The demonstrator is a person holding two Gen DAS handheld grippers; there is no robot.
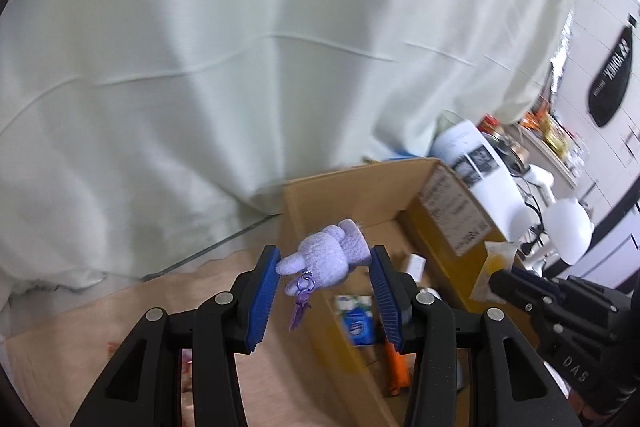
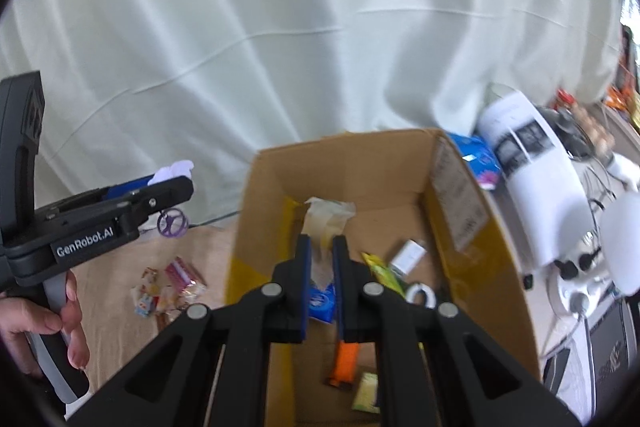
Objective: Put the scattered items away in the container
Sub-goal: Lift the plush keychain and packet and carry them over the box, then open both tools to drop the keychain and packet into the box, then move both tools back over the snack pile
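My left gripper [image 1: 325, 265] is shut on a lilac plush bunny keychain [image 1: 326, 255] with a purple charm hanging below it. It holds the bunny in the air at the left edge of the open cardboard box [image 1: 352, 183]. My right gripper [image 2: 321, 251] is shut on a clear yellowish plastic packet [image 2: 326, 217] and holds it over the inside of the box [image 2: 340, 155]. In the right wrist view the left gripper [image 2: 168, 183] shows left of the box with the bunny [image 2: 174, 169] poking out. The box holds a blue pack [image 2: 322, 301], an orange item [image 2: 346, 359], a white box [image 2: 408, 253] and green packets.
Several small snack packets [image 2: 168, 287] lie on the tan floor left of the box. A white curtain [image 2: 280, 27] hangs behind. To the right stand a white paper-covered object [image 2: 532, 163], a white appliance and cables [image 2: 580, 267].
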